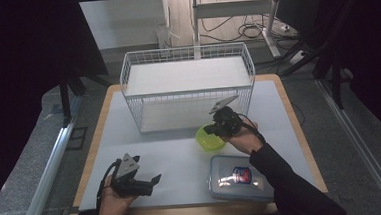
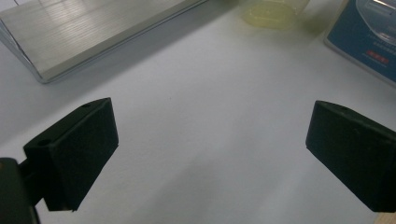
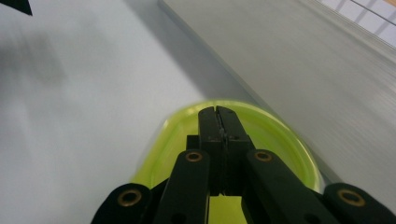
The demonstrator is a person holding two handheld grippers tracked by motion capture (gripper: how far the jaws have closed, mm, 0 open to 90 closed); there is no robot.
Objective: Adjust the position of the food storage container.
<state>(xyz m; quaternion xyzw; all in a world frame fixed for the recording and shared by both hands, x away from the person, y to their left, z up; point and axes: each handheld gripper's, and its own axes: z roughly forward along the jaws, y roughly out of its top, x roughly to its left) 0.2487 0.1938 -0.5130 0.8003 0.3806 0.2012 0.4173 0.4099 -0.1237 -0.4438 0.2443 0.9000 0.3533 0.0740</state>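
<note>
A yellow-green plastic bowl (image 1: 208, 141) sits in front of the white wire rack (image 1: 126, 74), right of the table's middle. My right gripper (image 1: 211, 129) is over its near side. In the right gripper view the two jaws are pressed together at the bowl's rim (image 3: 285, 140), with a strip of yellow showing between them lower down; the bowl is sharp while the table around it is blurred. My left gripper (image 1: 155, 181) rests low near the front left of the table. Its jaws stand wide apart over bare table (image 2: 210, 154), and the bowl (image 2: 271, 11) is far ahead of them.
The two-level wire rack takes up the back of the white table top (image 1: 176, 158); its lower shelf plate (image 2: 93, 32) lies ahead of the left gripper. A clear lidded box with a blue label (image 1: 238, 180) lies at the front right, close to the right forearm.
</note>
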